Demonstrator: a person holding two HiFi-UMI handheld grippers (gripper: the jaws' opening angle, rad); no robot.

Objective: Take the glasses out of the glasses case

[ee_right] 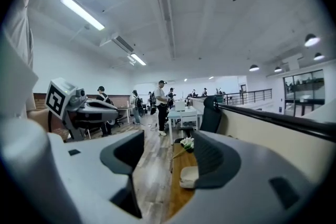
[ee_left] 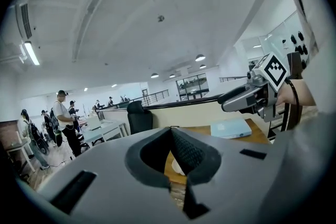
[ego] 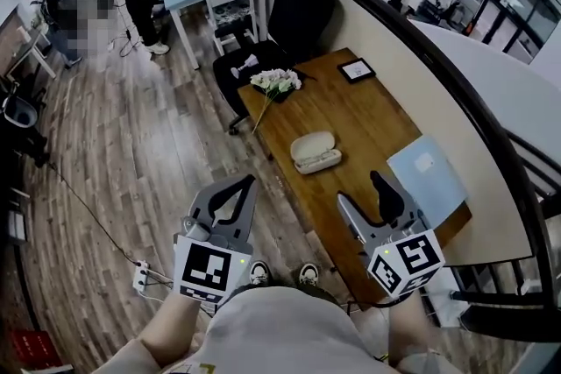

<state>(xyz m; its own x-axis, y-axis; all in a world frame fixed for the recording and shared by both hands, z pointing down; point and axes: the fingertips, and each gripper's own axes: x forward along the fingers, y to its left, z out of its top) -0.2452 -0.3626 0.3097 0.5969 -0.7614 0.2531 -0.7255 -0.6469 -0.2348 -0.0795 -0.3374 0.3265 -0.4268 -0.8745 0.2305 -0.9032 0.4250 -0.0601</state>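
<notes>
The left tongs (ego: 246, 184) are pressed together on nothing, over the floor beside the tabletop (ego: 372, 114). The right tongs (ego: 366, 199) gape wide, empty. The closed white glasses case (ego: 316, 151) lies on the tabletop ahead of the 2 tongs, touching neither.

Left claw (ee_left: 171, 134), jaw tips touching and holding nothing — behind it a wooden bench (ee_left: 258, 135) with a pale blue book (ee_left: 229, 127), and the right claw (ee_left: 227, 102) hovering at right.
</notes>
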